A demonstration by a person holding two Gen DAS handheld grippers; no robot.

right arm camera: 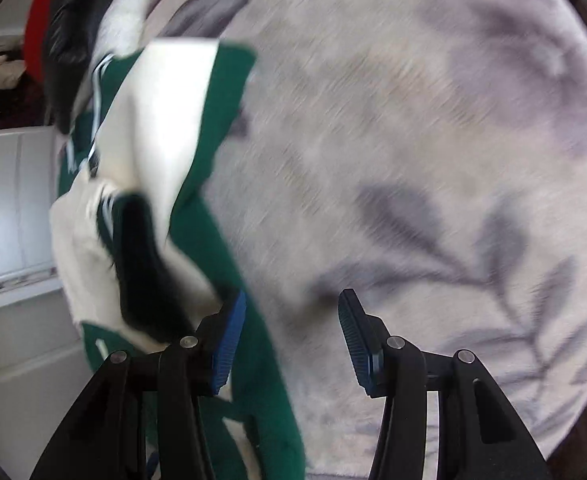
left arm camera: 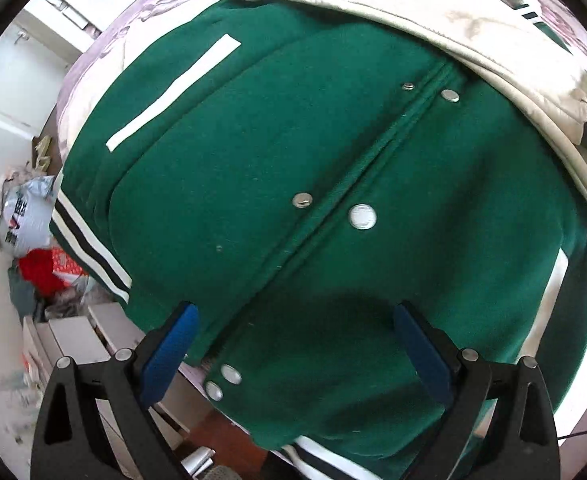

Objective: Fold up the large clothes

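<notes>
1. The bed (right arm camera: 433, 128), under a pale cover with a grey leaf print, carries everything; in the right wrist view it fills most of the picture, blurred.
2. The green jacket (left arm camera: 293, 184) lies front-up on the bed, right below the left gripper (left arm camera: 295, 344). Its snap placket runs as a diagonal from the lower left to the upper right of the left wrist view, and that line gives the body's long axis. A striped hem band shows at the lower left edge.
3. A cream sleeve (left arm camera: 433, 28) is laid across the far end of the body, its striped cuff near the right edge of that view.
4. The left gripper's jaws stand wide apart with nothing between them, straddling the placket near the hem end.
5. The right gripper (right arm camera: 291, 340) is also released, its jaws parted over bare cover. The jacket lies off to its left, with green cloth just beside the left pad; whether it touches is unclear through the blur.
6. Judgement: the left hand is the nearer one, already above the body, so the coming fold likely starts from the hem end along that diagonal, while the right must come back leftward to reach cloth.
</notes>
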